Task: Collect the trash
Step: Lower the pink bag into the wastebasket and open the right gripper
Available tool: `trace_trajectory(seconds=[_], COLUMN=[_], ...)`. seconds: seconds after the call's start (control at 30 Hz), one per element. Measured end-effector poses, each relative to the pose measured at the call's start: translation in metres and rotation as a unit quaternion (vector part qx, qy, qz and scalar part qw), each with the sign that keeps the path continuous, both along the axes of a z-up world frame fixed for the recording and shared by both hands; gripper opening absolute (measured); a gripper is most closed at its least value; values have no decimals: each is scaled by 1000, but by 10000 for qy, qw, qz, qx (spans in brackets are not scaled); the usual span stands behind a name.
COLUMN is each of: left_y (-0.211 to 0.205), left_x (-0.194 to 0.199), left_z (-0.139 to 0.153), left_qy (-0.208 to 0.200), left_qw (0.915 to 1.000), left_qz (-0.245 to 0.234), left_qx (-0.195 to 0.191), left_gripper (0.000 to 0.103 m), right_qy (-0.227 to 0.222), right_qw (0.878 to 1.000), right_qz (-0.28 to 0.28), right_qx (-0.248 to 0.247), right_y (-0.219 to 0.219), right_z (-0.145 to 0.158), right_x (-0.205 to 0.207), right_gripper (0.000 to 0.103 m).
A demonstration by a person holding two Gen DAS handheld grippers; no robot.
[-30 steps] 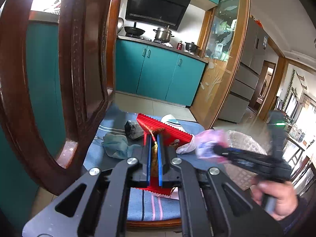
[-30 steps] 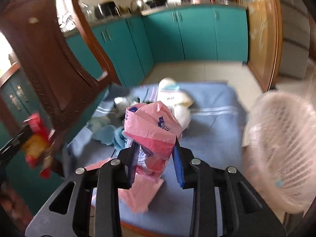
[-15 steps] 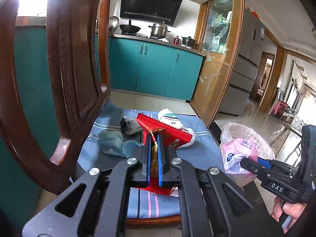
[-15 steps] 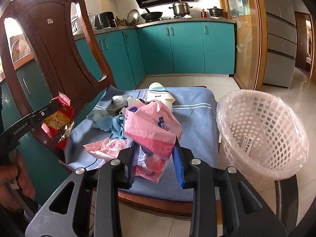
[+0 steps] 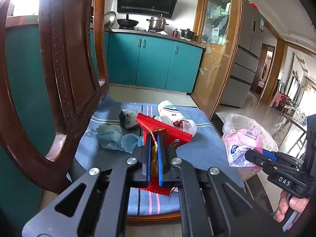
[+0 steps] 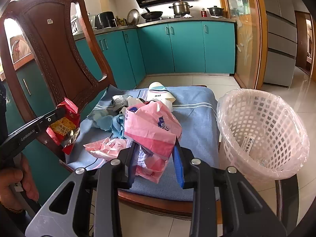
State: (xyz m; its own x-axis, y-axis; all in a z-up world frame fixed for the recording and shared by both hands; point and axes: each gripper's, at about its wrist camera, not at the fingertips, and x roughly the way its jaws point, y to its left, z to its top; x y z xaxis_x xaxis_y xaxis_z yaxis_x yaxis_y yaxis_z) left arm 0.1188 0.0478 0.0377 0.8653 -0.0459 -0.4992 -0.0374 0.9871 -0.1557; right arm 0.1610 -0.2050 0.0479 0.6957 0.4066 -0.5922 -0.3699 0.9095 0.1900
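My left gripper [image 5: 154, 138] is shut on a red snack wrapper [image 5: 167, 133], held above the chair's blue cushion [image 5: 205, 150]; it also shows in the right wrist view [image 6: 65, 122]. My right gripper [image 6: 156, 146] is shut on a pink plastic bag [image 6: 152, 126], held above the cushion's front right part [image 6: 197, 122], left of the white lined basket [image 6: 262, 130]. In the left wrist view the pink bag [image 5: 241, 148] hangs in front of the basket [image 5: 233, 120]. Several pieces of trash lie on the cushion: a paper cup [image 6: 160, 93], blue gloves [image 6: 110, 122], a pink wrapper [image 6: 106, 146].
The wooden chair back [image 6: 53, 55] rises at the left. A grey crumpled wad [image 5: 128, 117] lies at the cushion's far side. Teal kitchen cabinets [image 6: 187, 49] stand behind, with tiled floor [image 6: 296, 98] around the basket.
My right gripper has swung from over the cushion towards the basket side with the pink bag, then steadied. My left gripper still holds the red wrapper, nearly unmoved.
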Motion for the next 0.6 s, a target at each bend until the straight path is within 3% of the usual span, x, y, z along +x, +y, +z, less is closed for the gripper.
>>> trace_trajectory(seconds=[0.4, 0.6], left_y=[-2, -3], left_x=[1, 1], left_z=[-2, -3], left_qy=[48, 74], left_qw=[10000, 9999], left_qz=[-23, -32], left_qx=[36, 92], left_gripper=[7, 7], right_qy=[-39, -322], right_qw=[10000, 9959], right_qz=[-61, -842], right_qx=[-5, 29], right_y=[-3, -45], right_z=[3, 17], right_x=[2, 23], right_gripper=[33, 33])
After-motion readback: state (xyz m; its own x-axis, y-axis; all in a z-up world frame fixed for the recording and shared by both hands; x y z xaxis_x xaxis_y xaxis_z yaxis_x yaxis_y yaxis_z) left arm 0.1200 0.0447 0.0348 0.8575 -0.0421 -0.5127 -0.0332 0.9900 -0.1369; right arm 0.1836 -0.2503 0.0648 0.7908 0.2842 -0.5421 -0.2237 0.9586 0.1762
